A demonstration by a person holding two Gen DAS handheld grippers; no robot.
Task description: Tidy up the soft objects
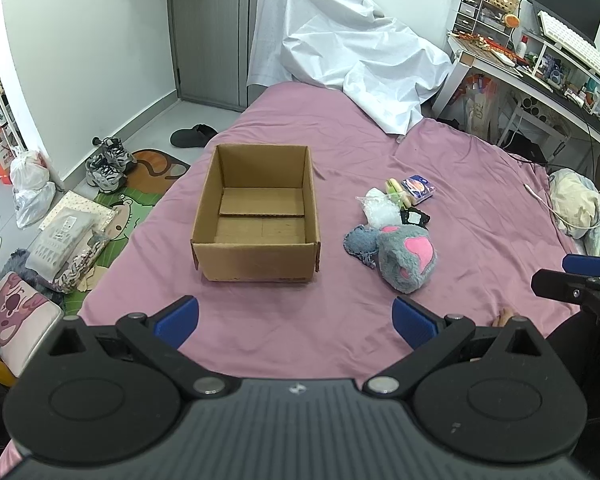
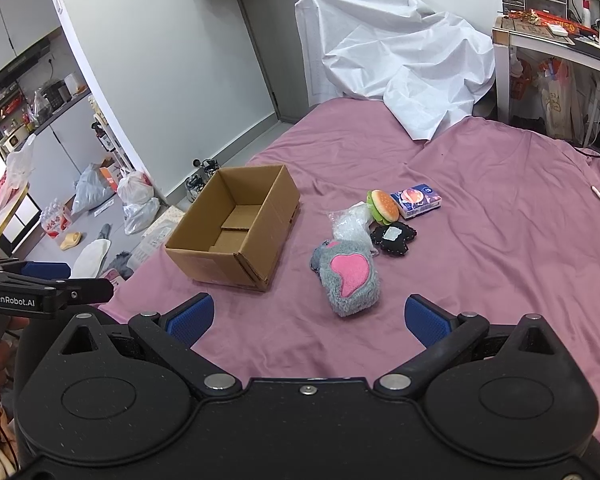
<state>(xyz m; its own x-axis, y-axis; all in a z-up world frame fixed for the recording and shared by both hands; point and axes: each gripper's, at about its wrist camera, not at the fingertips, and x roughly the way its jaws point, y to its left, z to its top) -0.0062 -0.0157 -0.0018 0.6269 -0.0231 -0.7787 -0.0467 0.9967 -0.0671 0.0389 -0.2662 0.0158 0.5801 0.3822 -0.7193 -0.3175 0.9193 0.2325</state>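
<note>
An open, empty cardboard box (image 1: 256,216) (image 2: 236,228) sits on the pink bed sheet (image 1: 460,184). To its right lie a grey and pink plush paw (image 1: 408,258) (image 2: 350,276), a clear plastic bag (image 1: 380,208) (image 2: 350,222), a burger plush (image 2: 384,206), a black pouch (image 2: 393,238) and a blue tissue pack (image 1: 418,188) (image 2: 420,200). My left gripper (image 1: 296,322) is open and empty, in front of the box. My right gripper (image 2: 310,322) is open and empty, just short of the plush paw.
A white crumpled sheet (image 1: 348,44) covers the bed's far end. A cluttered desk (image 1: 540,64) stands at the right. Shoes (image 1: 108,162), bags and mats lie on the floor at the left. A bundled blanket (image 1: 580,208) lies at the bed's right edge.
</note>
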